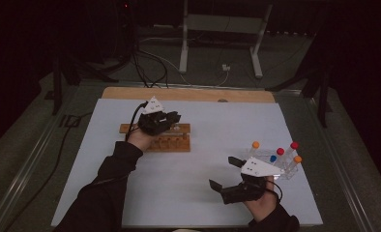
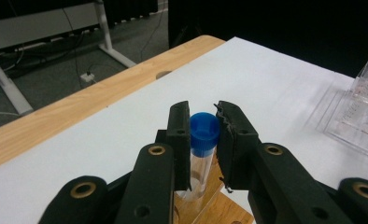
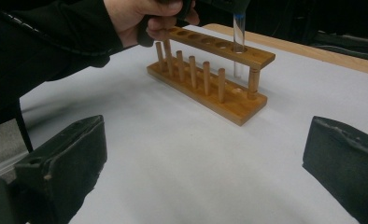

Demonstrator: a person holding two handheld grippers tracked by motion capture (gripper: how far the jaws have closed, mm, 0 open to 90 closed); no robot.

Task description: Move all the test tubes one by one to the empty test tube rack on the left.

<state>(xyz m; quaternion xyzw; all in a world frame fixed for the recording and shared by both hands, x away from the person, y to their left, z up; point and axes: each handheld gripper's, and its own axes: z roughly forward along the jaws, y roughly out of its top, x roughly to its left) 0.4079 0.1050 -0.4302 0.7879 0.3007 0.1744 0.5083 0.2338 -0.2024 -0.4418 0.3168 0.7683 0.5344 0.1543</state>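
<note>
A clear tube with a blue cap (image 2: pixel 204 132) stands upright between my left gripper's (image 2: pixel 204 140) jaws, which are shut on it just under the cap. Its lower end passes through the end hole of the wooden tube rack (image 3: pixel 210 79), where the tube (image 3: pixel 238 32) shows from the side. From above, the left gripper (image 1: pixel 174 118) hovers over that rack (image 1: pixel 171 143). My right gripper (image 1: pixel 224 173) rests near the table's front right. Its jaws stand wide open around bare white surface, and in its own view the gripper (image 3: pixel 205 158) faces the rack.
A clear plastic rack (image 1: pixel 281 168) at the right holds several tubes with orange, red and blue caps, close to the right gripper; the same clear rack (image 2: pixel 359 116) lies at the right of the left gripper view. The white mat (image 1: pixel 203 193) covers a wooden table (image 1: pixel 188 94).
</note>
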